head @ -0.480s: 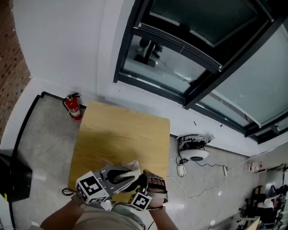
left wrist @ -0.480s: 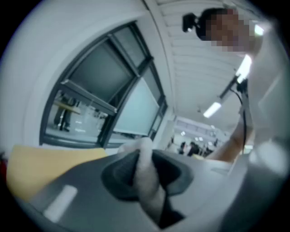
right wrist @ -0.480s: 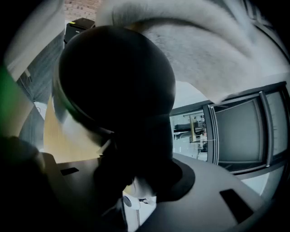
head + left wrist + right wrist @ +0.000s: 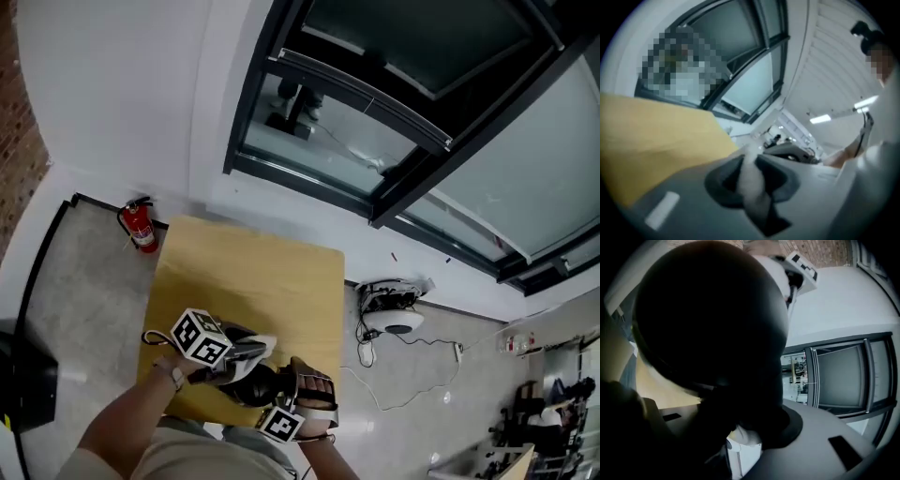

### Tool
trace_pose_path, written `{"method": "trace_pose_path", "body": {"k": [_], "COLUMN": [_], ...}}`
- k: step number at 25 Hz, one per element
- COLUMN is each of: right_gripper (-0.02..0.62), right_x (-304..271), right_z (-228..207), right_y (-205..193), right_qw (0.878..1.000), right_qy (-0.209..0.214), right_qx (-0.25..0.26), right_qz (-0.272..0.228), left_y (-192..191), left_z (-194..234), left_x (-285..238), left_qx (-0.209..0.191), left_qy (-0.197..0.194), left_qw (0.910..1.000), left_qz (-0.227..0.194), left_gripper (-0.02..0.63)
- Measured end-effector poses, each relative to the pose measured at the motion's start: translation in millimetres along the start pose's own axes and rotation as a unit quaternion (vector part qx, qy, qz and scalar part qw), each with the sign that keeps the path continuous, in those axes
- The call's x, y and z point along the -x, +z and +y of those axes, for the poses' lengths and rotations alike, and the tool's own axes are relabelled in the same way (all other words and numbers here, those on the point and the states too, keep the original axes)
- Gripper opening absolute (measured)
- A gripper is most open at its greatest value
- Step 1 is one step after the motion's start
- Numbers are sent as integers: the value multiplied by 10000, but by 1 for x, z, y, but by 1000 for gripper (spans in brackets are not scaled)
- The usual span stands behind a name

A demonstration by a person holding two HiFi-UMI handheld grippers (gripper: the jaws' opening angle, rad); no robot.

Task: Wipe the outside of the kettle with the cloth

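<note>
In the head view a dark round kettle (image 4: 251, 384) sits at the near edge of the wooden table (image 4: 253, 267). My right gripper (image 4: 284, 387) is at its right side, jaws closed on the kettle's handle. The right gripper view is filled by the black kettle (image 4: 710, 319), with the handle (image 4: 740, 397) between the jaws of the right gripper (image 4: 740, 416). My left gripper (image 4: 247, 352) is above the kettle's top and holds a white cloth (image 4: 259, 344) against it. The left gripper (image 4: 752, 180) is shut on a pale strip of cloth (image 4: 751, 176).
A red fire extinguisher (image 4: 139, 225) stands on the floor by the table's far left corner. A white device (image 4: 394, 309) with trailing cables lies on the floor to the right. A black box (image 4: 23, 384) is at the left. Dark-framed windows (image 4: 375, 112) rise beyond the table.
My left gripper with the cloth has moved up and away across the kettle's top, leaving more of the dark body uncovered. The right gripper has stayed on the handle.
</note>
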State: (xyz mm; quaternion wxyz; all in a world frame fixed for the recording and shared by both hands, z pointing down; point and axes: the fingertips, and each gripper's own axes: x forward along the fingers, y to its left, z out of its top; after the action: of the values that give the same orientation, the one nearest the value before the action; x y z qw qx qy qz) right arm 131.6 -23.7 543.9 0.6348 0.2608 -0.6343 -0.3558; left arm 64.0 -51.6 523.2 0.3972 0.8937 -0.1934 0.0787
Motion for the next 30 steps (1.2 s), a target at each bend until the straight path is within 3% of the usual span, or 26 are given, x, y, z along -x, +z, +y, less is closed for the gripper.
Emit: {"method": "trace_pose_path", "body": {"k": [3,6,9,12,14,17,18,20,21,23,26,30], "right_gripper": [137,137,137,137,137,137,137,137,137,137,137,137], "right_x": [-2,-3,-4,-8,-16,-26,-30,-37,-38,-39,-43,-54], "right_z": [1,-1,1,-3,-11,-21,-23,-25,-24,-24,-31,-38], "right_y": [0,-3,-5,1,9,20,23,22,21,22,27,30], "right_qw": [9999,9997,9989,9966,9953,9937,9930,9914,9906,9894,9886,9851], "right_qy": [74,60,101,70,27,74,82,68,66,70,62,95], "right_qx": [20,31,-158,-429,-545,-645,-672,-723,-749,-804,-867,-1104], "right_qz": [151,246,430,696,799,913,964,1088,1144,1207,1227,1312], "left_y": [-29,-42,-32,-5,21,45,44,25,9,-18,-37,-25], "left_z": [44,63,48,20,4,0,15,63,85,109,103,64], "left_x": [0,11,34,63,78,83,82,82,84,95,117,143], "left_qx": [972,1389,1057,470,-84,-705,-625,166,712,1552,2163,2713], "left_qy": [-235,-227,-246,-143,-81,-101,-35,280,478,839,1225,1176], "left_qw": [9950,9879,9840,9772,9738,9733,9743,9742,9685,9461,9075,8566], "left_qz": [8,-658,-1414,-2066,-2272,-2184,-2163,-2233,-2338,-2715,-3385,-4229], "left_gripper": [71,71,71,72,72,72,72,72,72,71,71,60]}}
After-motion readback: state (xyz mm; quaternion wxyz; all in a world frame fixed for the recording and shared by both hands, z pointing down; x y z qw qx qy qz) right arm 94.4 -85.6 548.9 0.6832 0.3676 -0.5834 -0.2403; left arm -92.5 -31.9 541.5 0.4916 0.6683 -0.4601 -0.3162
